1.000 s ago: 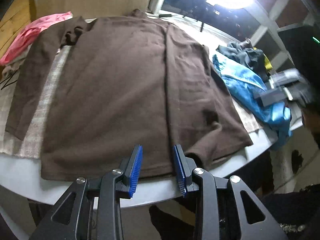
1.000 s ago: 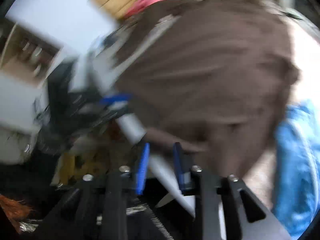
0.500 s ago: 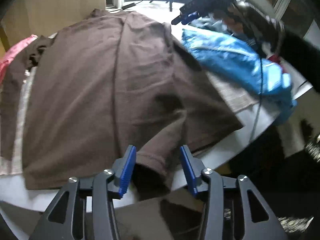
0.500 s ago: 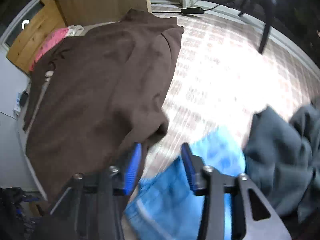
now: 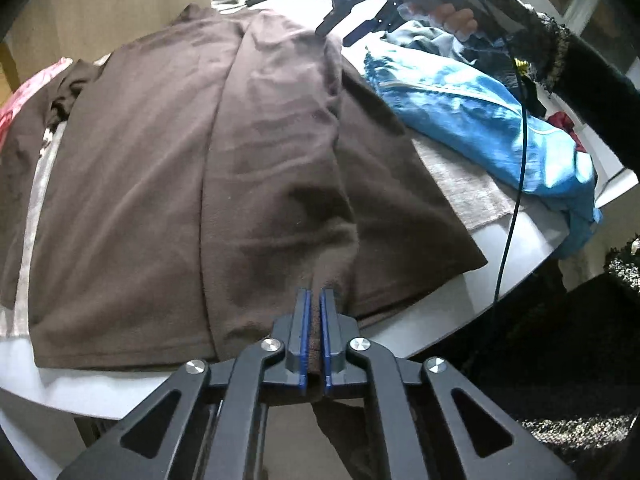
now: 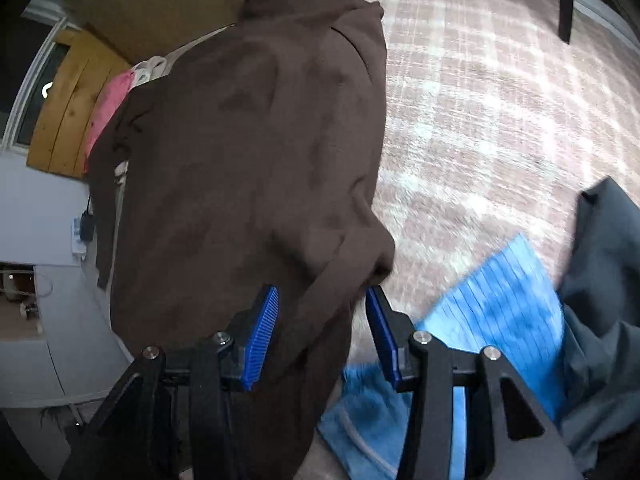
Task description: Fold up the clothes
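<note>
- A brown sweater (image 5: 248, 168) is spread flat across a white table (image 5: 432, 328), its hem lying at the near edge and its collar at the far end.
- One sleeve is laid lengthwise down the body of the sweater, and its cuff hangs over the table's near edge.
- The left gripper (image 5: 315, 332) is clenched on that cuff: brown cloth is pinched between the blue pads, with only a thin strip of it seen in the slit.
- The right gripper (image 6: 322, 326) is held over the sweater's right side, by a bunched fold of brown cloth.
- Its jaws are parted; sweater cloth lies between the blue pads, but no pad is seen pressing on it, so nothing is grasped there.
- In the left wrist view the right gripper is seen at the far end of the table, carried by a hand (image 5: 452, 16) in a dark sleeve.
- A blue garment (image 5: 480, 120) is heaped just beside the sweater, on its right.
- A grey garment (image 6: 604, 280) is seen touching the blue one.
- A pink garment (image 6: 108, 108) is partly covered by the sweater at its left shoulder.
- A checked cloth (image 6: 480, 100) covers the table to the right of the sweater.
- No brand, label or writing can be read on any garment or on either gripper.
</note>
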`<action>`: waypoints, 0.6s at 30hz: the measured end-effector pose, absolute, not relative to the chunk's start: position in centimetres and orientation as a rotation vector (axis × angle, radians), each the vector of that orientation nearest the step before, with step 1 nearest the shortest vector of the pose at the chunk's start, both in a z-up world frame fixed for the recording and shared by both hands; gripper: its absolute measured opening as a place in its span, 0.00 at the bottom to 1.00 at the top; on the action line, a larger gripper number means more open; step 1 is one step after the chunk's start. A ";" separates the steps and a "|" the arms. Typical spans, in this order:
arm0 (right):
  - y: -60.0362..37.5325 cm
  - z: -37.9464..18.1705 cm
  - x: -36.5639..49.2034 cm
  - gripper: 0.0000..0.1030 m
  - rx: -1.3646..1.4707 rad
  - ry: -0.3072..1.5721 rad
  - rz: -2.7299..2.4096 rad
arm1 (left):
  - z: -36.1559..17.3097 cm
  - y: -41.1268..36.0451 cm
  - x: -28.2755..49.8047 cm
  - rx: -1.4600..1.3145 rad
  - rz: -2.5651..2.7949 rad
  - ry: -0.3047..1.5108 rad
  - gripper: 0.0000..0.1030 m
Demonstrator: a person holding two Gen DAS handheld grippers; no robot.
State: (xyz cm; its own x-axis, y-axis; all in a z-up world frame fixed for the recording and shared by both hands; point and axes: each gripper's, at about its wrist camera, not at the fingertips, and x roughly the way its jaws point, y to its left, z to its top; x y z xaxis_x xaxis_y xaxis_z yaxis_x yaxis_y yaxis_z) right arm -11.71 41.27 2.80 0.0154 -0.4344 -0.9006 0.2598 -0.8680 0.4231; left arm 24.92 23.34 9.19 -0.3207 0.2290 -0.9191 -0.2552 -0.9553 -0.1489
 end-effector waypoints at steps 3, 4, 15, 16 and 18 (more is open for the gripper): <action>41.3 1.9 -12.3 0.06 1.802 -0.205 -1.924 | 9.7 23.3 25.1 -1.603 2.350 0.011 0.02; 41.8 2.1 -12.4 0.06 1.781 -0.250 -1.911 | 9.9 23.2 25.2 -1.593 2.356 0.005 0.02; 50.3 -0.5 -16.0 0.08 1.748 -0.841 -1.784 | 10.5 30.1 24.7 -1.475 2.230 0.042 0.07; 49.8 -0.6 -16.0 0.08 1.770 -0.765 -1.801 | 9.5 30.6 24.7 -1.537 2.181 0.043 0.07; 48.7 -0.2 -15.7 0.10 1.814 -0.590 -1.818 | 9.6 29.5 25.1 -1.576 2.164 -0.028 0.08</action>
State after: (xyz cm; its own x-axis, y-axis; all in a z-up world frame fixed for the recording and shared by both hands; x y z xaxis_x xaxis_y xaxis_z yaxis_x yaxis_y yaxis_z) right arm -15.70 48.73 -0.24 0.0138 -0.6238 -0.7815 0.0455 -0.7804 0.6237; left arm 25.13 29.50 9.62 -0.2378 0.3734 -0.8967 -0.3498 -0.8941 -0.2796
